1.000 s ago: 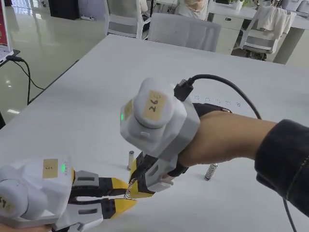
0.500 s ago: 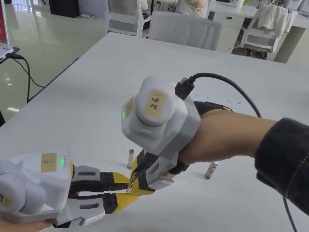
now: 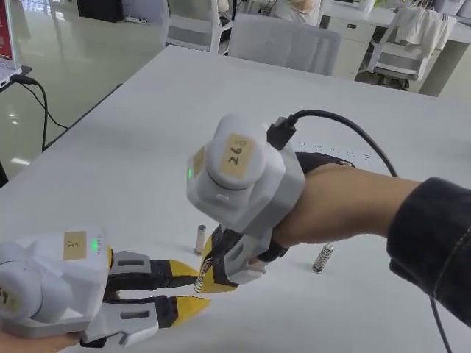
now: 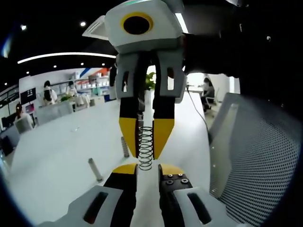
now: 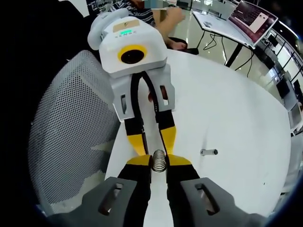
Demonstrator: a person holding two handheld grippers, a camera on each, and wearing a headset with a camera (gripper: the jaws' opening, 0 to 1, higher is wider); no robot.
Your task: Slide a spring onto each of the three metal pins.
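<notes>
The white table [image 3: 132, 162] carries an upright pin [image 3: 199, 239] and a spring [image 3: 321, 258], apart, well in from its left edge.

Spring [image 3: 203, 271] in R claw [image 3: 210, 277], L claw [image 3: 197, 285] facing it, pin [image 3: 199, 240] behind on table [image 3: 147, 147], 2nd spring [image 3: 321, 257] right

Left gripper [image 3: 196, 285] and right gripper [image 3: 212, 276] meet tip to tip, with the held spring [image 3: 204, 271] in the narrow gap; no passage there. A metal pin [image 3: 199, 240] stands upright just beside the right jaws, a second pin [image 4: 94, 169] stands near it, and a loose spring [image 3: 321, 258] sits under the forearm [image 3: 346, 209]. The table [image 3: 147, 140] to the left of and beyond the pins is bare, open room.
</notes>
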